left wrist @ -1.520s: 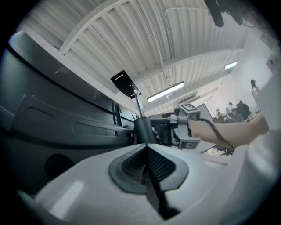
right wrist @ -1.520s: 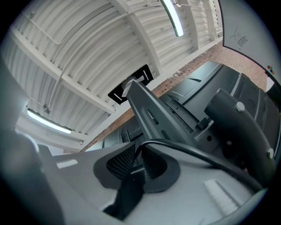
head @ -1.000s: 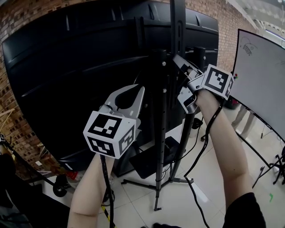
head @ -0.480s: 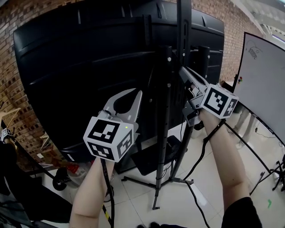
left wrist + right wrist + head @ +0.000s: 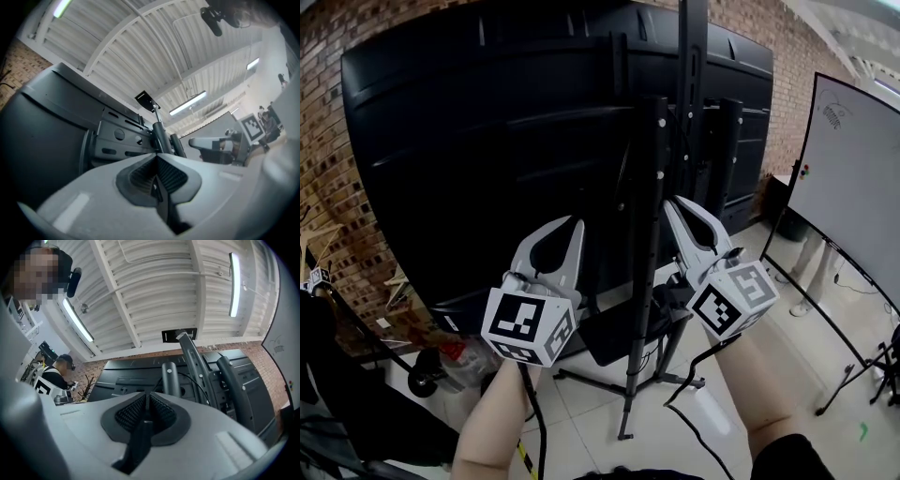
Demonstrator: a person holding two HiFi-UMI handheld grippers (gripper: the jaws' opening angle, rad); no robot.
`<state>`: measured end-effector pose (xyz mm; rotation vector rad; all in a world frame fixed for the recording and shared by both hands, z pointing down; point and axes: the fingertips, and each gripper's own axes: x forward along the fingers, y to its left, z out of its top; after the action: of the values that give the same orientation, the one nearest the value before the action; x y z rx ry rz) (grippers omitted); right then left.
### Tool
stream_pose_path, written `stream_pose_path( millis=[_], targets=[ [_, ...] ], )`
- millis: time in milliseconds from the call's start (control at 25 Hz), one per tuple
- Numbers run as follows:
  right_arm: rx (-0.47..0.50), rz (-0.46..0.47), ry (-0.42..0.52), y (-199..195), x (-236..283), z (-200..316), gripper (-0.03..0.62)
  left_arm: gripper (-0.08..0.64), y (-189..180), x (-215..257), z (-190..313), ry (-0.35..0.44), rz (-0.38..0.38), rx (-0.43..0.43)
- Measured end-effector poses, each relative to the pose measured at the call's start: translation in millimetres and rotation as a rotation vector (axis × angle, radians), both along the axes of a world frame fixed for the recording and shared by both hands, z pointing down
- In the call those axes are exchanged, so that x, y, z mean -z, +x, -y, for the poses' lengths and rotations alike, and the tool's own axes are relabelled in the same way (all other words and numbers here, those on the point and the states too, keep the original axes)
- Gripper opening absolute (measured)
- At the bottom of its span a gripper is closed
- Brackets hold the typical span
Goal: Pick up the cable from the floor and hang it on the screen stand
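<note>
Left hand-held gripper (image 5: 570, 225), lower centre of head view: jaws closed, empty. Right hand-held gripper (image 5: 673, 202), just right of it: jaws have just been closing, now together w/ nothing btwn. Screen stand (image 5: 649, 281) pole rises between the two. Thin black cable (image 5: 197, 383) drapes across the stand's poles at back of the big black screen (image 5: 469, 159).

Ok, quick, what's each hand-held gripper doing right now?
Left hand-held gripper: closed, nothing in it.
Right hand-held gripper: jaws have just been closing, now together, nothing between them.
</note>
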<state>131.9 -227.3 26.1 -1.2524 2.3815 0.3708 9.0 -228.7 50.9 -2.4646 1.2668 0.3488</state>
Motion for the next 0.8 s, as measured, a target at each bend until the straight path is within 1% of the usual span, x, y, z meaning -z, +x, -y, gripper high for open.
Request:
stream_pose_path(
  millis=[280, 480, 560, 720, 800],
  targets=[
    [-0.055, -0.062, 0.009, -28.6, -46.1, -18.1, 0.017, 0.005, -23.8, -54.1, -30.9, -0.019, 0.001, 0.028],
    [-0.079, -0.094, 0.005, -49.5, -88.1, -32.7, 0.011, 0.005, -43.7, -80.6, -48.8, -0.018, 0.019, 0.106],
    [-0.083, -0.103, 0.007, -58.1, -103.3, -40.8, 0.008, 0.005, -46.4, -91.7, -54.8, -0.024, 0.023, 0.124],
    [-0.067, -0.095, -0.038, -71.8, -132.3, -51.9, 0.008, 0.005, -42.8, -117.9, -62.3, -0.055, 0.059, 0.136],
    [-0.050, -0.100, -0.076, -79.9, -147.6, -52.1, 0.008, 0.005, -42.9, -134.5, -60.2, -0.094, 0.078, 0.138]
  ],
)
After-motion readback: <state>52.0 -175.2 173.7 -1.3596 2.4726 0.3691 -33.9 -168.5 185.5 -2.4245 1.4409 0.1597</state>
